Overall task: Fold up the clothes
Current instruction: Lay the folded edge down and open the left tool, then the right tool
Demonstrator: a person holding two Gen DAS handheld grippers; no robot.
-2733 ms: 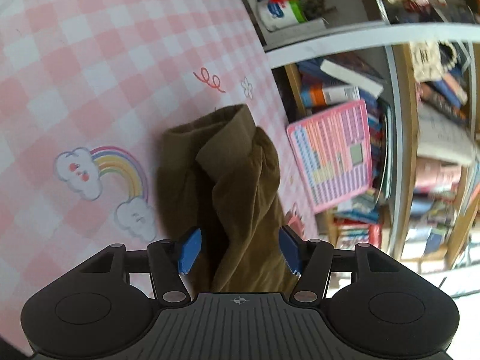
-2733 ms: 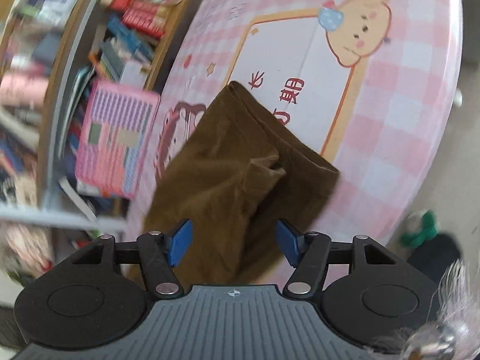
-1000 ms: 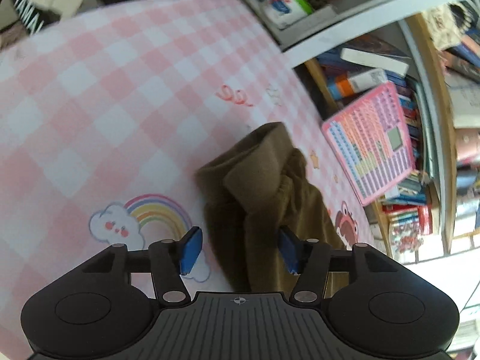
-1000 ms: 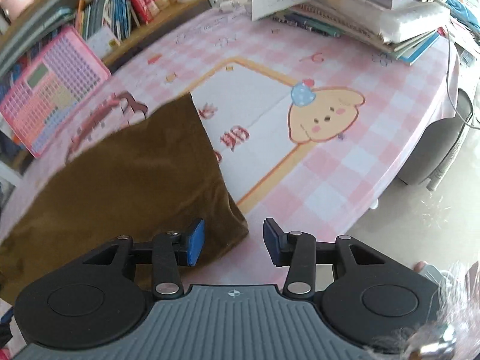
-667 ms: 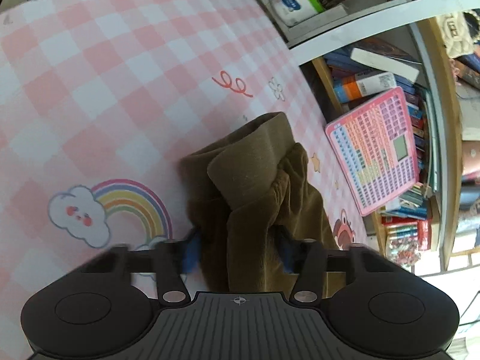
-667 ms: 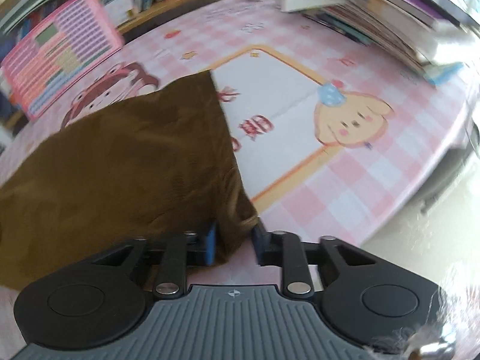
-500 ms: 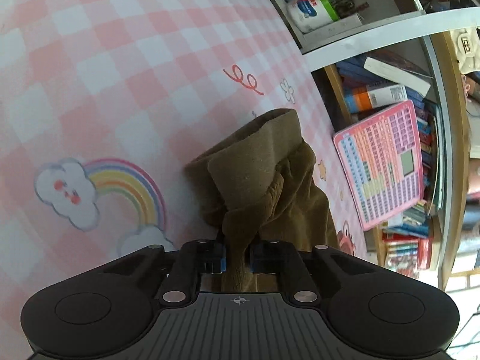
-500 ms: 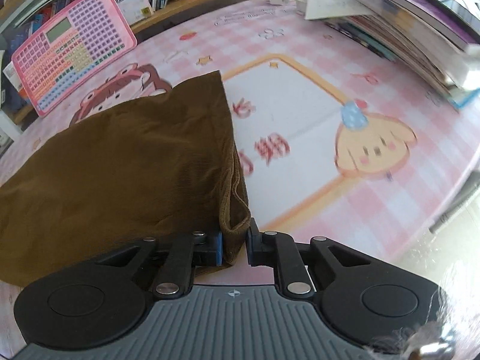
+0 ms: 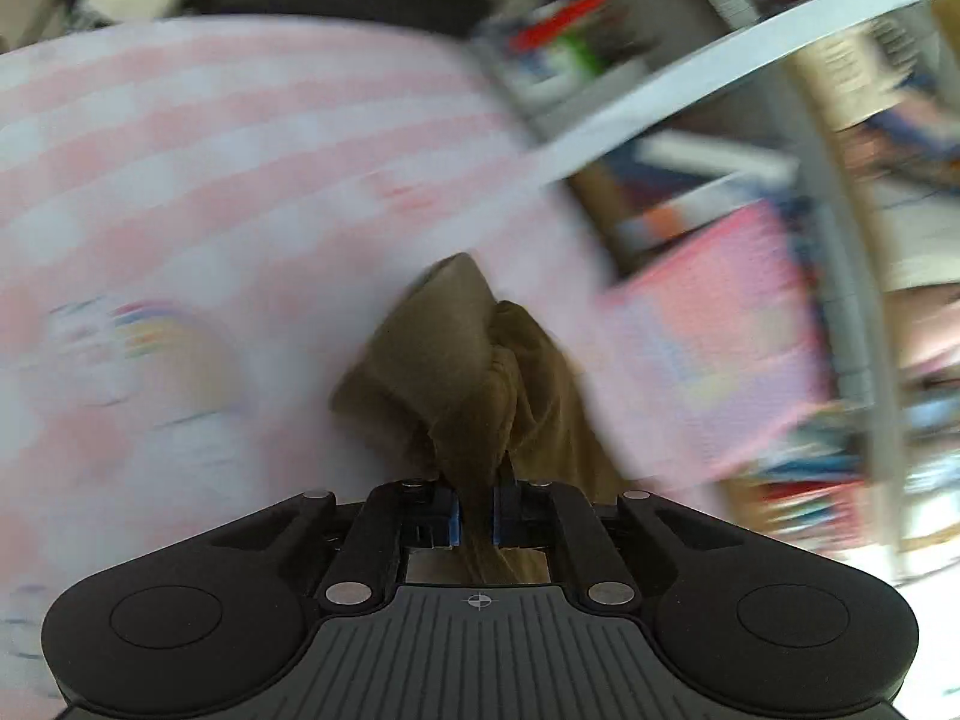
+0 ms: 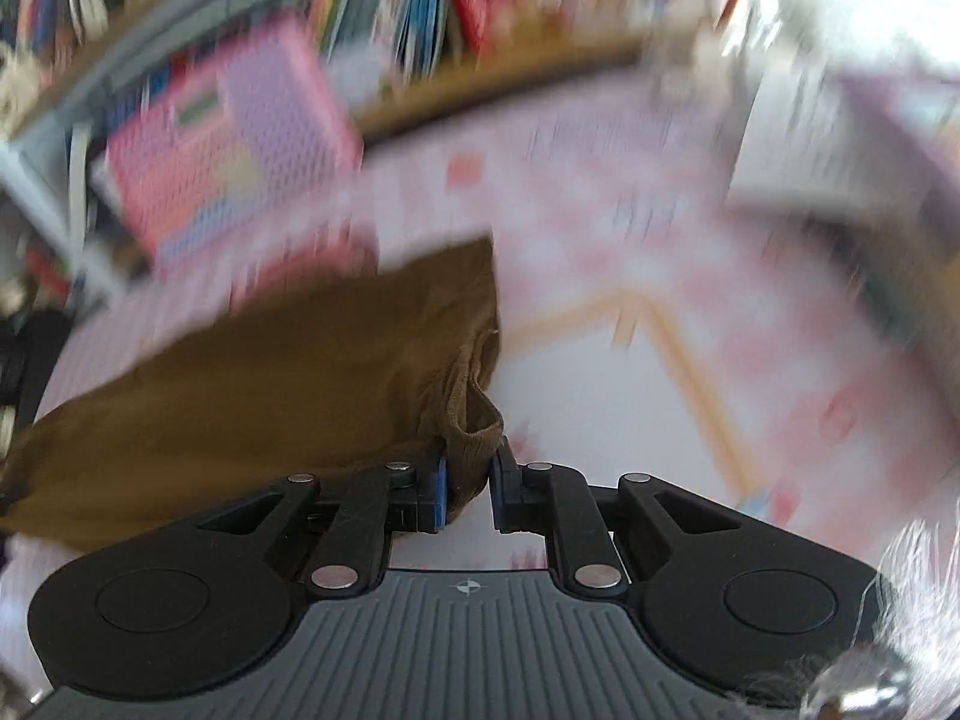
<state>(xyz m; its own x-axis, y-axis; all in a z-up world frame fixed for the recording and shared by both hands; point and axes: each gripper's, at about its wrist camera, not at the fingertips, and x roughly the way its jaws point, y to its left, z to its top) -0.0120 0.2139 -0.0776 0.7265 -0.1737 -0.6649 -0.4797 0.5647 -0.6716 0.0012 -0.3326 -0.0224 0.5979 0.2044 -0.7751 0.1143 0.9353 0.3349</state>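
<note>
Left wrist view, nearest first: my left gripper (image 9: 477,516) sits at the bottom centre of the frame, its blue pads pinched nearly together on a bunched fold of the brown garment (image 9: 474,372). From that pinch the cloth rises in a crumpled hump toward mid-frame, and I judge I hold it there to lift one edge for a fold. Around and behind it spreads the pink checked desk (image 9: 198,180), with a rainbow print (image 9: 150,330) at centre left. Farther off, at right, a pink keyboard toy (image 9: 714,360) leans by cluttered shelves, all badly blurred.

On the right wrist view, my right gripper (image 10: 468,492) at bottom centre is likewise clamped almost shut, on the hemmed corner of the garment (image 10: 270,384), which stretches away flat to the left of frame over the desk (image 10: 600,390). Gripping both ends should let me carry one over the other. Beyond it stand the toy and a row of books (image 10: 420,6) at the upper edge.
</note>
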